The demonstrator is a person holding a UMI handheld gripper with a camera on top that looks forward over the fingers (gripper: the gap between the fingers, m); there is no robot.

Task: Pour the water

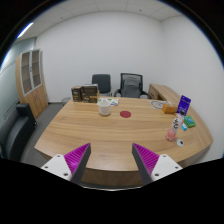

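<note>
My gripper [112, 158] is open and empty, its two fingers with magenta pads [77, 155] spread wide above the near edge of a large wooden table [105, 135]. Far beyond the fingers, near the table's far end, stands a white cup [104, 107] with a dark red round coaster [126, 115] just to its right. At the right side of the table a pink bottle [171, 131] stands among small items. Nothing lies between the fingers.
A purple box [183, 102] stands at the table's right edge. Brown boxes [88, 93] sit at the far end. Two black office chairs [117, 84] stand behind the table, another chair [16, 130] at the left. A wooden cabinet [33, 82] lines the left wall.
</note>
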